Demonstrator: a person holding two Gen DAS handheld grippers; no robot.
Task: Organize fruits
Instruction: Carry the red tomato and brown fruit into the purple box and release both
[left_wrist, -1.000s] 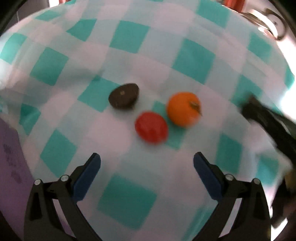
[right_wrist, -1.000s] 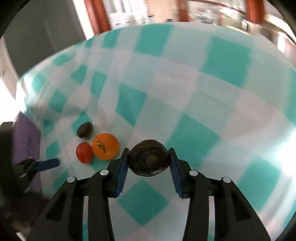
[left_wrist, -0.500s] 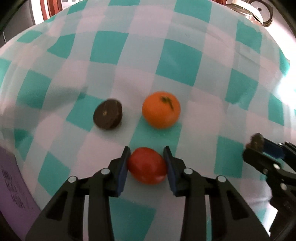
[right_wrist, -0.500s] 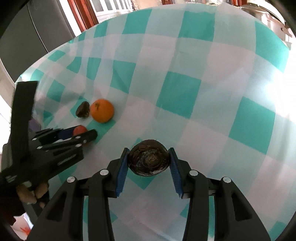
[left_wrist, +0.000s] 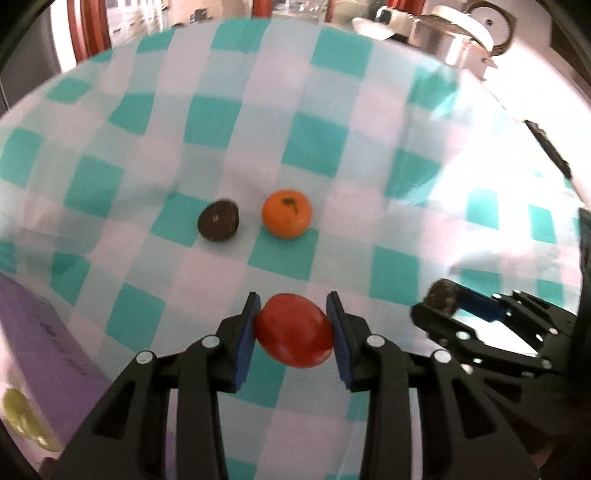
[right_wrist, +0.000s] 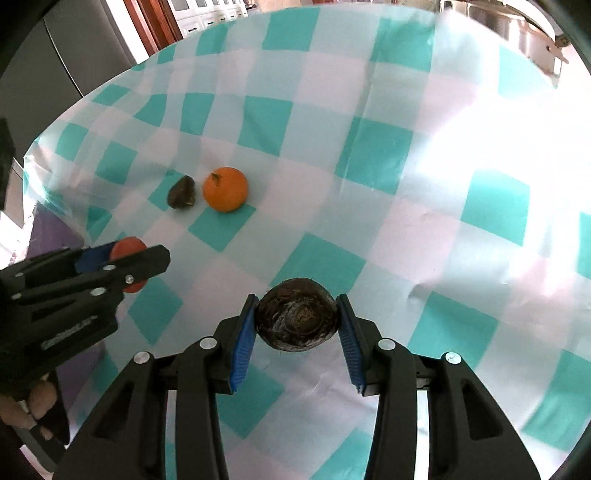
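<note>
Tomato now rides clamped in the left fingers, lifted off the surface since a moment ago; right fingers stay clamped on the brown fruit. Orange remains unsorted.

Home kitchen: checked tablecloth (steel pot behind).

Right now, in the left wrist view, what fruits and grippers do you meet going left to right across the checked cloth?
Dark brown fruit → orange → red tomato in the left gripper → right gripper holding a dark round fruit.
</note>
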